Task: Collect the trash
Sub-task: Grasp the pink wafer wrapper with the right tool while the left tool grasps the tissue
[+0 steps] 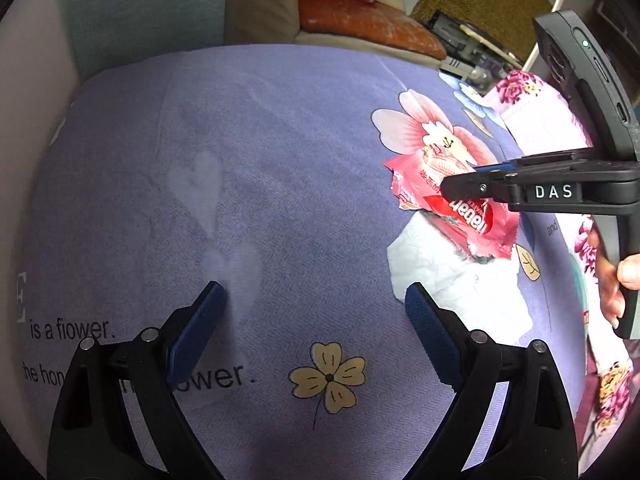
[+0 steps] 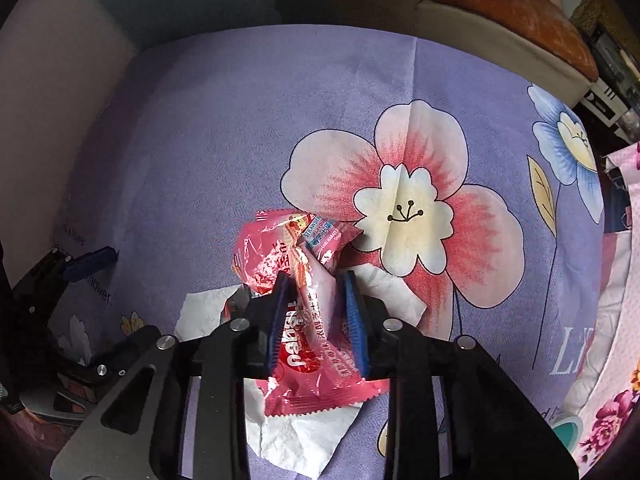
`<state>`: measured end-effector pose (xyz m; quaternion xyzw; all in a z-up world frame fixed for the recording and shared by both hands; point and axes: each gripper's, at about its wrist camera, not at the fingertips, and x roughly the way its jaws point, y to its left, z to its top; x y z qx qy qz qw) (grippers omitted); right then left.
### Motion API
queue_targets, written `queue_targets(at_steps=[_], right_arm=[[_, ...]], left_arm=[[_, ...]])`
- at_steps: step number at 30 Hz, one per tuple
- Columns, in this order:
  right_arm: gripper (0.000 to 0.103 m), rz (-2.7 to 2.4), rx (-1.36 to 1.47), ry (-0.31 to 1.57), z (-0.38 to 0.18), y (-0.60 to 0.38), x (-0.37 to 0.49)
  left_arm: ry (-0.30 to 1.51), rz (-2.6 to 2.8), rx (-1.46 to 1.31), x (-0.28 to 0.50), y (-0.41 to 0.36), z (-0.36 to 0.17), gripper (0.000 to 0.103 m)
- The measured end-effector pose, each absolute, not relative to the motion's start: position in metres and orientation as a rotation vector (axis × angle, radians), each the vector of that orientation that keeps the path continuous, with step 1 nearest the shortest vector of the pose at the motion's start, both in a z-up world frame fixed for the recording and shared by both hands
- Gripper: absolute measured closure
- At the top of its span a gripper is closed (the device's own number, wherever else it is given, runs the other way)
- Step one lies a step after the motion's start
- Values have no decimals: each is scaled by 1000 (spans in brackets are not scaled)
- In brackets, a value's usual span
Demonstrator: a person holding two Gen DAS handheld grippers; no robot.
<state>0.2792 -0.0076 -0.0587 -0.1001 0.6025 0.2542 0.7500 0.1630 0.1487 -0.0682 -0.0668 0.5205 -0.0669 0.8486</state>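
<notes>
A crumpled pink snack wrapper (image 2: 312,320) lies on a white tissue (image 2: 296,436) on the purple flowered sheet (image 2: 280,120). My right gripper (image 2: 316,280) points steeply down at it, and its blue pads pinch the wrapper's middle from both sides. The left wrist view shows the same wrapper (image 1: 420,178) at right, with the right gripper (image 1: 448,188) reaching in over it and the tissue (image 1: 448,280) beneath. My left gripper (image 1: 314,288) hangs open over bare sheet to the left of the tissue, with nothing between its fingers.
A pink floral quilt (image 1: 536,120) covers the sheet's right side. A person's hand (image 1: 624,276) holds the right gripper's handle. Beyond the far edge stand a beige seat with an orange cushion (image 1: 360,24) and some clutter. The left gripper's pad (image 2: 92,260) shows at left.
</notes>
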Motion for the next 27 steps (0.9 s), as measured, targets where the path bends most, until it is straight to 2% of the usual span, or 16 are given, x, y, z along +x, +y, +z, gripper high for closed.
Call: queue_targets(at_steps=[5, 10, 15, 22, 27], right_arm=[[85, 543, -186, 1277, -49, -24, 272], [85, 520, -148, 1242, -36, -48, 266], [85, 495, -93, 1229, -30, -80, 259], [85, 467, -26, 1206, -27, -122, 250], [85, 460, -1, 1188, -28, -138, 242]], left_arm=[[1104, -209, -107, 166, 121, -69, 11], [1120, -293, -73, 166, 87, -71, 11], [1127, -347, -34, 166, 62, -73, 5], [1114, -233, 172, 176, 34, -79, 4], [1086, -244, 137, 181, 35, -80, 4]])
